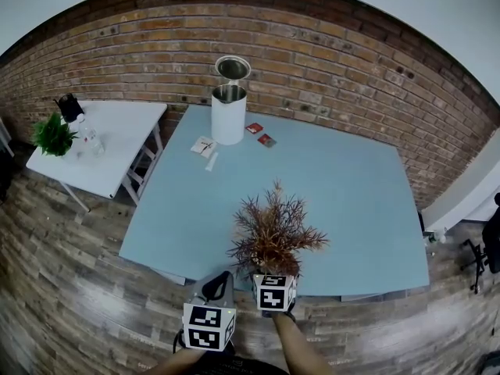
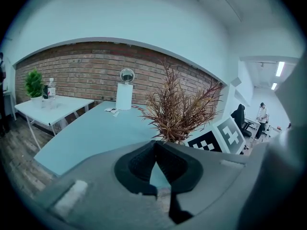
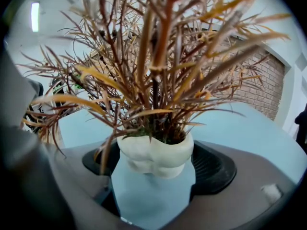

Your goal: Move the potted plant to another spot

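The potted plant (image 1: 273,231), a clump of dry brown leaves in a small white pot (image 3: 156,153), stands near the blue table's (image 1: 351,201) front edge. My right gripper (image 3: 156,159) has a jaw on each side of the pot, and both pads touch its sides. In the head view its marker cube (image 1: 275,291) hides the pot. My left gripper (image 2: 154,145) is shut on nothing, just left of the plant (image 2: 180,111) and off the table's front edge; the head view shows it (image 1: 219,285) below and left of the leaves.
A white cylindrical bin (image 1: 229,104) with a raised lid stands at the table's far edge, with two small red cards (image 1: 260,134) and a paper slip (image 1: 205,147) beside it. A white side table (image 1: 117,143) at left carries a green plant (image 1: 52,135) and a bottle (image 1: 90,140).
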`<state>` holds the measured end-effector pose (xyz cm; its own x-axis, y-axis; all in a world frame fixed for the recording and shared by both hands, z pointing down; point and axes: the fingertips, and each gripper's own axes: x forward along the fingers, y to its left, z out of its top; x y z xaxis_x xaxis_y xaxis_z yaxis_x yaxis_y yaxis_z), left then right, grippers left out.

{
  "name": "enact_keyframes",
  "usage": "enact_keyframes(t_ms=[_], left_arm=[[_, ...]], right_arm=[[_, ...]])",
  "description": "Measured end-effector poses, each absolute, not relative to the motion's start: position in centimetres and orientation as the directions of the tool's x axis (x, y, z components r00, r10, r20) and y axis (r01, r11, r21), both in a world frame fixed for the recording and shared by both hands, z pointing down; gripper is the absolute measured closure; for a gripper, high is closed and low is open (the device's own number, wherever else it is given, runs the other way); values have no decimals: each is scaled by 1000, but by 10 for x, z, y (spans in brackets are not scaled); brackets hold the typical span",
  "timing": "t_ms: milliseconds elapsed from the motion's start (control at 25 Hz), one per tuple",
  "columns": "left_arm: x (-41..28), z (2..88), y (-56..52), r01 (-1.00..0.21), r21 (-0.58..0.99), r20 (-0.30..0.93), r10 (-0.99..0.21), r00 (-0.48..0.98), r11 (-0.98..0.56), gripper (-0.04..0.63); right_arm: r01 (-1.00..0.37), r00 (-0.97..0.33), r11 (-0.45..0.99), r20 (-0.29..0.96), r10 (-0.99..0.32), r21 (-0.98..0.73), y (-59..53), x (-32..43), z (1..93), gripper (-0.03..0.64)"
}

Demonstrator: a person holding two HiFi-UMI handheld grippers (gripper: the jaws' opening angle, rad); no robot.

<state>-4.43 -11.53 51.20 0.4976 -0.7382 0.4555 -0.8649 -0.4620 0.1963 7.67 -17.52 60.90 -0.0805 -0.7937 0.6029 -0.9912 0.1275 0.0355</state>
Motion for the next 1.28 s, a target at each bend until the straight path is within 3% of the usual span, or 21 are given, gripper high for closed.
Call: enact_keyframes(t_ms=[560, 920, 1280], left_arm=[[-33, 505, -91, -863, 195, 448, -741, 501, -466, 595], [-12, 509, -72, -857, 201, 454, -730, 510, -474, 595], [9, 509, -53, -850, 201, 452, -724, 521, -486, 595]], right_arm=[[-984, -120, 177, 603, -789, 36, -150, 75, 602, 180], [-979, -149, 201, 583, -799, 25, -120, 86, 583, 332], [-973, -190, 231, 543, -818, 7, -80, 93, 560, 427]])
